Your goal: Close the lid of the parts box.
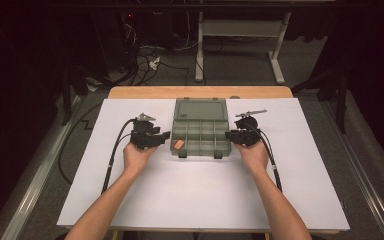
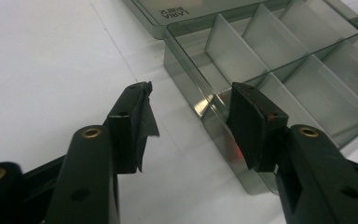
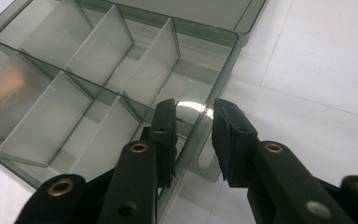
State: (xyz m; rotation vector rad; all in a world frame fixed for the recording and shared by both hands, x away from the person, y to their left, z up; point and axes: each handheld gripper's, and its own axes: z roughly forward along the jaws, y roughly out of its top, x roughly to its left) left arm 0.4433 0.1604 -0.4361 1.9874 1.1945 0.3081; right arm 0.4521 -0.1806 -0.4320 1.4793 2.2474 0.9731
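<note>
A smoky clear compartment box [image 1: 200, 131] lies open in the middle of the white sheet, lid [image 1: 200, 109] folded back flat. A small orange piece [image 1: 178, 144] sits at the box's front left corner and shows as an orange blur [image 3: 7, 86] through the dividers. My left gripper [image 1: 166, 135] is open at the box's left side; its right jaw overlaps the box's corner wall [image 2: 205, 109], and nothing is between the jaws. My right gripper [image 1: 228, 134] is open at the box's right side. It straddles the side wall [image 3: 200, 128], one jaw inside a compartment and one outside.
The white sheet [image 1: 200, 195] covers a wooden table [image 1: 200, 92] whose far edge shows behind the box. Cables trail from both grippers toward the front. Beyond the table are floor cables [image 1: 145, 60] and a white table frame [image 1: 240, 30].
</note>
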